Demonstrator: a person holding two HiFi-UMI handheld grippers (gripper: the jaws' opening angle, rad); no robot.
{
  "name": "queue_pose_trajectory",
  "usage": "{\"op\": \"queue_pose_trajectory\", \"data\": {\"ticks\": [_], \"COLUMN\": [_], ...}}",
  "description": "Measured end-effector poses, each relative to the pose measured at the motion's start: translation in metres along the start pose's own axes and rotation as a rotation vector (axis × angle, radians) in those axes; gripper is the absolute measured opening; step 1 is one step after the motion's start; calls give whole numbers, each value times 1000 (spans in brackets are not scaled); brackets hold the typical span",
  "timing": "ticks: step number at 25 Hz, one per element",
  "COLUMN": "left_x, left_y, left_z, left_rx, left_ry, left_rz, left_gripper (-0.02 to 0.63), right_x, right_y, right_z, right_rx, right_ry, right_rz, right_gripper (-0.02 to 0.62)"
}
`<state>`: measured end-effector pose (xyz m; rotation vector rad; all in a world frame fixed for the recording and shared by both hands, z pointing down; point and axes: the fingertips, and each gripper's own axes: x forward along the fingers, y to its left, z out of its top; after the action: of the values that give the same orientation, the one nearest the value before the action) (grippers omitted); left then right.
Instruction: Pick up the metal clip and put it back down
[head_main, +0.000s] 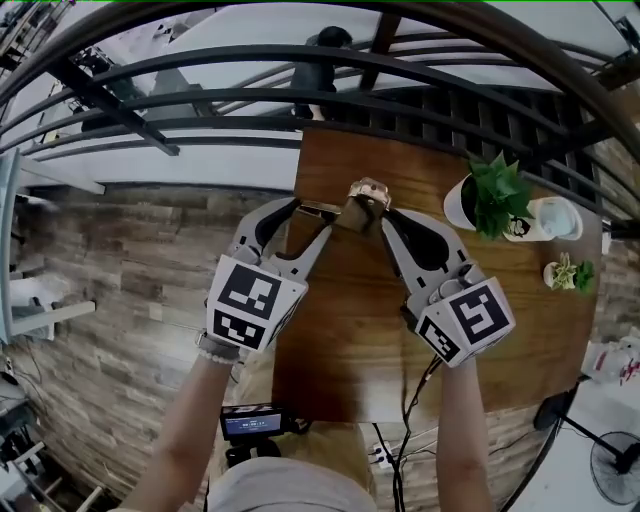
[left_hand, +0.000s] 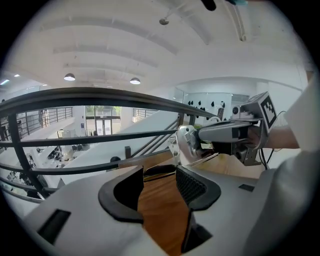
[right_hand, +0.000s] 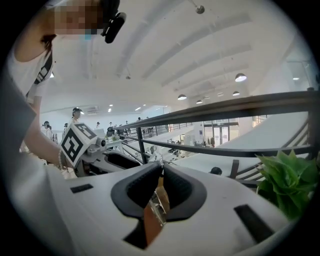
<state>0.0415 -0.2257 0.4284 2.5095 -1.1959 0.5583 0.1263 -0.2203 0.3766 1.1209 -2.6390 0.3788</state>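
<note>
The shiny metal clip (head_main: 365, 195) hangs above the far end of the wooden table (head_main: 340, 340), between both grippers. My right gripper (head_main: 378, 215) comes in from the right and is shut on the clip's body (right_hand: 160, 200), which sits pinched between its pads. My left gripper (head_main: 316, 213) stands wide, and a flat dark arm of the clip (left_hand: 160, 172) spans its gap from pad to pad. In the left gripper view the clip's bright body (left_hand: 189, 145) sits just past my fingers, with the right gripper (left_hand: 220, 134) on it. The left gripper (right_hand: 115, 160) shows in the right gripper view.
A leafy plant in a white pot (head_main: 495, 195), a white cup (head_main: 555, 218) and a small plant (head_main: 570, 272) stand at the table's right side. A dark metal railing (head_main: 300, 100) runs just beyond the far edge. Cables (head_main: 410, 400) hang off the near edge.
</note>
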Motion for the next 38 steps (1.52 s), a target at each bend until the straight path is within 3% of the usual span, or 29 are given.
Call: {"op": "queue_pose_trajectory", "data": {"ticks": [24,30,38], "left_x": [76,83,86], "left_y": [21,23,25], "left_z": [-83,-84,-88], "left_rx": [-23,-25,-39], "left_ry": [229,221,212], "left_rz": [55,68,76], "left_gripper": [212,212,212], "right_x": [61,67,71], "right_y": [-56,-60,-67], "right_z": [-91,-107,-112], "right_rx": [126,99,57], "right_ry": [107,152,175], "right_rz": [109,127,60], "right_gripper": [37,38,64]}}
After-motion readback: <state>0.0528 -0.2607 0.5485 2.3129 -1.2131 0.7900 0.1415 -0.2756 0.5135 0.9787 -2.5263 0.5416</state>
